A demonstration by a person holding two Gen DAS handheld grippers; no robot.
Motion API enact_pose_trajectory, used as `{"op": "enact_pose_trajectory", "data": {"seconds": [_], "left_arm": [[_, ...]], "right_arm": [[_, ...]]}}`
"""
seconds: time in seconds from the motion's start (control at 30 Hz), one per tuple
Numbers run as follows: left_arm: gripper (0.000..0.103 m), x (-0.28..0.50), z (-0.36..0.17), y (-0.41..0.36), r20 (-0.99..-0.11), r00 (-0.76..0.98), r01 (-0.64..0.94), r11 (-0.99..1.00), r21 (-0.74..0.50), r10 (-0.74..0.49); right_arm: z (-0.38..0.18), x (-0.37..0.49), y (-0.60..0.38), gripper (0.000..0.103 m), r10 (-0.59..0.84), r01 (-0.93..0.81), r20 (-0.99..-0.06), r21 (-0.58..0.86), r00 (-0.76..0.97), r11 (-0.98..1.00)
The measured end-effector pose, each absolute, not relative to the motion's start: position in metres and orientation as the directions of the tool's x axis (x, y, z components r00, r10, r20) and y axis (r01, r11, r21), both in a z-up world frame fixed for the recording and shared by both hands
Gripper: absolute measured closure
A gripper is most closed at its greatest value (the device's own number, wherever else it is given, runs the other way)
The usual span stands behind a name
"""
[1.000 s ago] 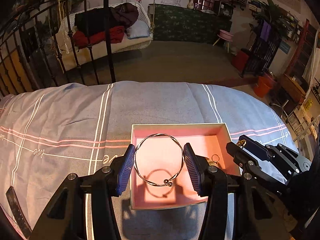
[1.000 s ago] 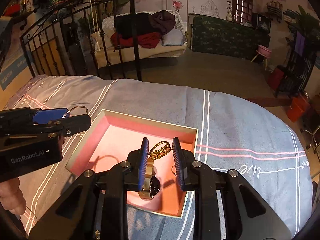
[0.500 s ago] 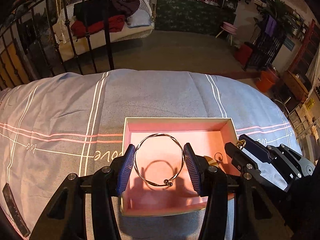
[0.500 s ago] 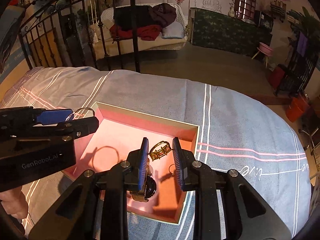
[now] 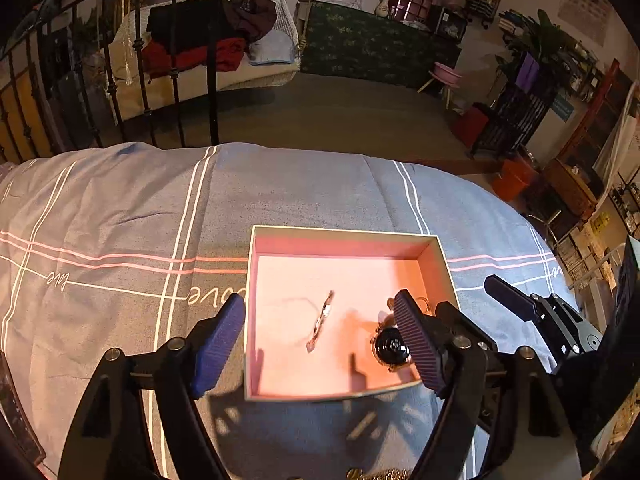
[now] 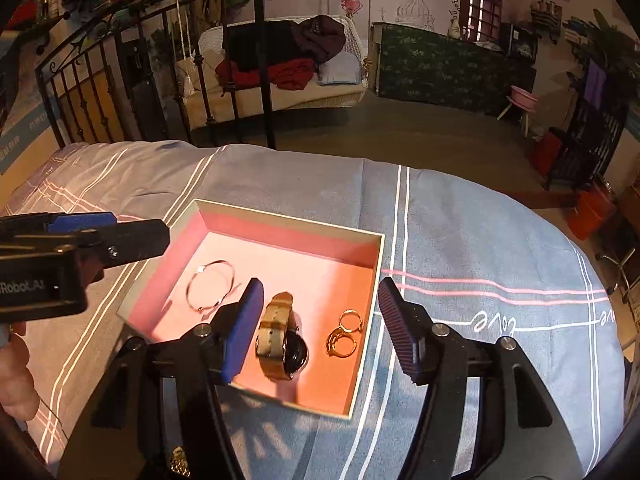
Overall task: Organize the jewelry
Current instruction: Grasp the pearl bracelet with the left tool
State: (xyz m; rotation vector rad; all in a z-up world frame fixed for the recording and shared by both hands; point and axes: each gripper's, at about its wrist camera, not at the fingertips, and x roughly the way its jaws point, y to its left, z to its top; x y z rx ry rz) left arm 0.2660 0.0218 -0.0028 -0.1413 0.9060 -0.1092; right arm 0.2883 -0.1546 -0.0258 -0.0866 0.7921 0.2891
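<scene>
A pink-lined open box (image 5: 344,238) (image 6: 288,218) sits on the blue-grey bedspread. In it lie a thin silver bangle (image 6: 210,290) (image 5: 320,322), a watch with a tan strap (image 6: 280,338) (image 5: 392,346) and gold rings (image 6: 344,334). My left gripper (image 5: 320,340) is open and empty above the box's near side. My right gripper (image 6: 320,328) is open and empty above the watch and rings. The right gripper shows at the right of the left wrist view (image 5: 532,312). The left one shows at the left of the right wrist view (image 6: 80,240).
The bedspread (image 5: 120,220) has white and pink stripes. A black iron bed rail (image 5: 212,52) stands behind it. Beyond are a wicker seat with clothes (image 6: 288,60), a green covered counter (image 6: 452,64) and a gold chain at the bottom edge (image 6: 178,466).
Both grippers opened. The bangle dropped from the left gripper into the box. The watch and rings dropped from the right gripper into the box.
</scene>
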Motion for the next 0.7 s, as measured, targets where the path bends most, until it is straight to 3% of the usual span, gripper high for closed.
{"op": "enact_pose_trajectory", "data": {"seconds": [0.13,0.37,0.47,0.6,0.7], "left_arm": [[0.019,0.206,-0.016,0.022,-0.758,0.629,0.094,0.985,-0.143,-0.170],[0.019,0.117,-0.084,0.018,-0.840,0.513,0.114,0.984,-0.137,-0.176],[0.019,0.100,-0.101,0.016,-0.857,0.486,0.110,0.985,-0.134,-0.171],[0.014,0.098,-0.113,-0.003,-0.848,0.525,0.168,0.986,0.017,-0.075],[0.015,0.108,-0.113,0.000,-0.855,0.510,0.154,0.988,-0.017,-0.094]], "right_arm": [[-0.037,0.235,-0.168,0.036,0.283,-0.313,-0.705,0.092,0.650,0.945],[-0.088,0.144,-0.174,0.036,0.314,-0.332,-0.783,0.145,0.537,0.932],[-0.105,0.118,-0.175,0.036,0.314,-0.318,-0.808,0.166,0.499,0.933],[-0.113,0.103,-0.164,0.030,0.278,-0.365,-0.819,0.091,0.502,0.927],[-0.113,0.109,-0.168,0.029,0.299,-0.349,-0.819,0.130,0.490,0.928]]}}
